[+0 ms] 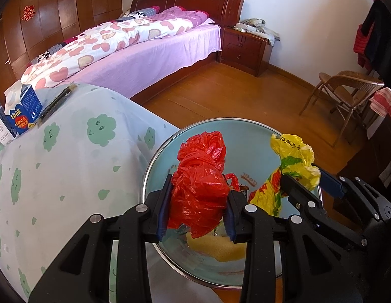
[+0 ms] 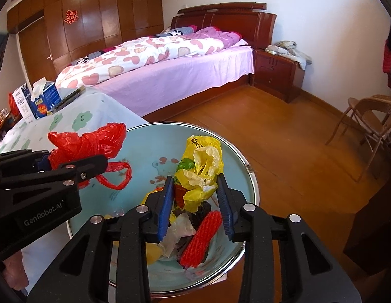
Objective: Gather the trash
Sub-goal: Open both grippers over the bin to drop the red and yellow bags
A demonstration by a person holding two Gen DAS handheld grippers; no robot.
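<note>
Jaws of the left gripper [image 1: 199,208] are closed narrowly on a crumpled red plastic bag [image 1: 200,186], blue pads pressing both sides of the wad; one loop handle of the bag dangles free beneath, seen in the right wrist view. Jaws of the right gripper [image 2: 196,202] stand part-open around a crumpled yellow plastic bag with red and green print [image 2: 199,171]. In the right wrist view the left pad touches the bag while the right pad stands clear of it with a visible gap, so it is not firmly clamped; whether the bag still hangs from the left pad or rests on the trash below cannot be told. Both bags are above the mouth of a round pale-blue trash bin with a metal rim [image 2: 253,176]. Inside the bin lie a red foam net sleeve [image 2: 201,237], a whitish crumpled wrapper [image 2: 179,229], something dark, and a yellow piece [image 1: 220,248] near the bottom. Just left of the bin is a table under a white cloth with green flower print [image 1: 69,164], its edge close to the bin rim. At the far end of the table stand a blue carton [image 1: 24,108] and a dark flat packet [image 1: 57,101]. Beyond: wooden floor [image 1: 233,93], bed with pink sheet [image 1: 144,60], wicker chair [image 1: 344,93].
</note>
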